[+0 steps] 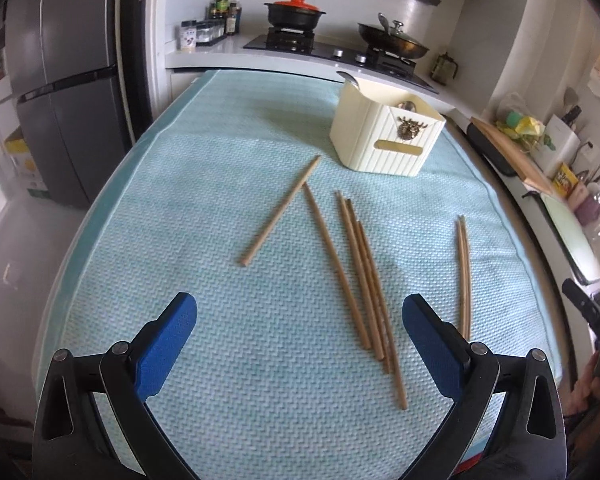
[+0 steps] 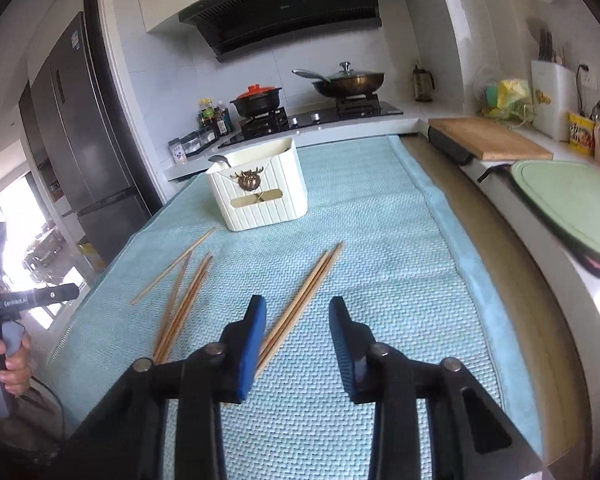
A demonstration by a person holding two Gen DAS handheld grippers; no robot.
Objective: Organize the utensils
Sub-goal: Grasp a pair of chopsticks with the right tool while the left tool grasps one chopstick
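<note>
Several wooden chopsticks lie loose on a light blue cloth [image 1: 220,160]. One lone chopstick [image 1: 280,212] lies left of a bundle [image 1: 368,280], and a pair [image 1: 464,276] lies to the right. Behind them stands a cream ribbed utensil holder [image 1: 384,136] with a spoon [image 1: 348,78] in it. My left gripper [image 1: 300,304] hangs wide open over the near ends of the bundle, holding nothing. My right gripper [image 2: 297,306] is low over the pair of chopsticks [image 2: 308,292], which runs under its left finger [image 2: 256,332]. Its jaws stand apart and grip nothing. The holder [image 2: 260,196] is ahead of it.
A stove with a red-lidded pot [image 2: 256,100] and a wok [image 2: 348,80] stands behind the table. A fridge [image 1: 60,100] is at the left. A wooden cutting board [image 2: 488,140] and a green board [image 2: 572,204] lie on the counter to the right. A person's hand [image 2: 12,356] shows at the left edge.
</note>
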